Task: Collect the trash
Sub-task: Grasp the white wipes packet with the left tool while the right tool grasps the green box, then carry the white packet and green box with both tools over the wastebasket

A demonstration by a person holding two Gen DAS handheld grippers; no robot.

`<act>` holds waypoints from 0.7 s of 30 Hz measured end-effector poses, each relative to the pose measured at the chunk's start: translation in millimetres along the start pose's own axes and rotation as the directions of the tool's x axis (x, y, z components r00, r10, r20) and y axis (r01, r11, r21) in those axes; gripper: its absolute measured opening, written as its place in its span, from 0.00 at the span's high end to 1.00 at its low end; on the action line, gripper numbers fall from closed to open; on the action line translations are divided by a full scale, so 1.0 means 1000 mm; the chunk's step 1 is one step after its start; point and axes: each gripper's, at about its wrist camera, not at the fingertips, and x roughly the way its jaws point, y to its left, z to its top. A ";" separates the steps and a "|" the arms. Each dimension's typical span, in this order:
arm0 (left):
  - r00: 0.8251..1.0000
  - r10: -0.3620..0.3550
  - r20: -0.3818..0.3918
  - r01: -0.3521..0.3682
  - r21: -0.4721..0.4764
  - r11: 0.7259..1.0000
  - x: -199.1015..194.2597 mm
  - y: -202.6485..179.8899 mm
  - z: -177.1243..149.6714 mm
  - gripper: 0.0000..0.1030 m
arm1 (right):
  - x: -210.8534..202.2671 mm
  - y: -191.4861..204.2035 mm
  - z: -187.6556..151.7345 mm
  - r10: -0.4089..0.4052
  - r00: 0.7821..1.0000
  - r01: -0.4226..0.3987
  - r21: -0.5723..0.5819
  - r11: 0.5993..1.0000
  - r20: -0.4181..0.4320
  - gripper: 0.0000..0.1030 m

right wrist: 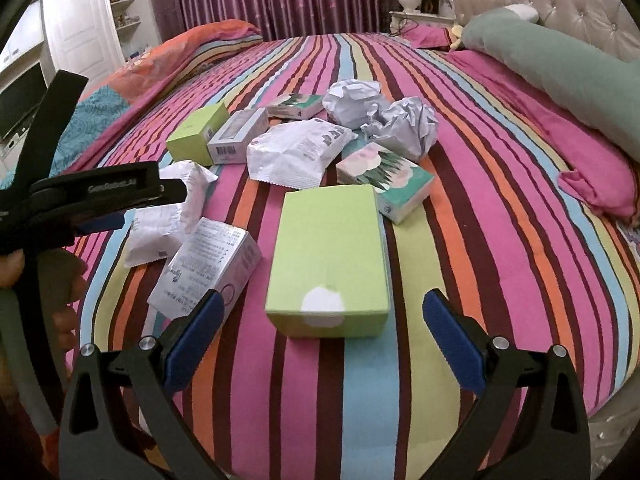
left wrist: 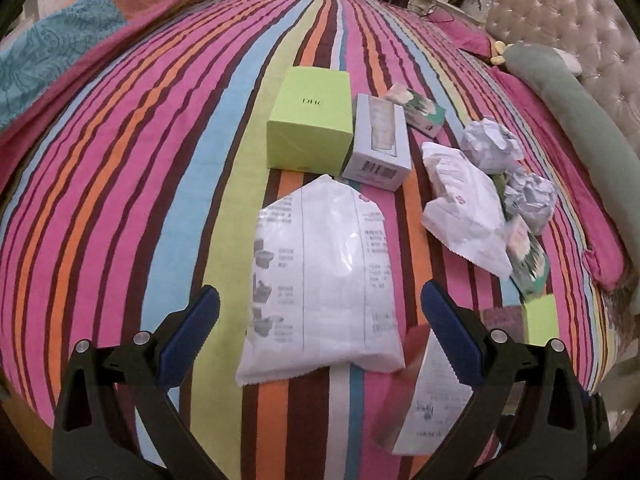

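Left black two-finger gripper with blue pads [left wrist: 320,328] spread wide above the striped bedspread [left wrist: 120,200]; right black gripper with blue pads [right wrist: 323,336] equally spread, hovering over that bedspread, empty

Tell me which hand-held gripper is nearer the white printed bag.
Left. The left hand-held gripper straddles the white printed bag, open. The right hand-held gripper is open around a green box, off to its right.

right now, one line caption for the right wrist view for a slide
Open right gripper lined up on a green box among trash on a striped bed.
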 end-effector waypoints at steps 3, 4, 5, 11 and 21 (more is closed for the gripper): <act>1.000 0.009 -0.010 -0.009 -0.004 1.000 0.007 -0.001 0.004 0.06 | 0.007 -0.002 0.002 -0.003 1.000 0.003 0.006 1.000 -0.007 0.08; 1.000 0.015 -0.014 -0.015 -0.003 1.000 0.010 -0.001 0.005 0.06 | 0.009 -0.003 0.003 -0.005 1.000 0.005 0.008 1.000 -0.007 0.08; 1.000 0.018 -0.016 -0.018 -0.002 1.000 0.012 -0.001 0.005 0.06 | 0.011 -0.004 0.003 -0.007 1.000 0.008 0.009 1.000 -0.009 0.08; 0.998 0.047 -0.047 -0.048 -0.019 0.999 0.029 0.004 0.010 0.06 | 0.023 -0.008 0.008 -0.017 1.000 0.017 0.001 1.000 -0.022 0.09; 0.998 0.029 -0.054 -0.029 -0.010 1.000 0.027 0.009 0.009 0.37 | 0.034 -0.010 0.010 0.041 0.997 -0.040 0.019 0.999 -0.067 0.44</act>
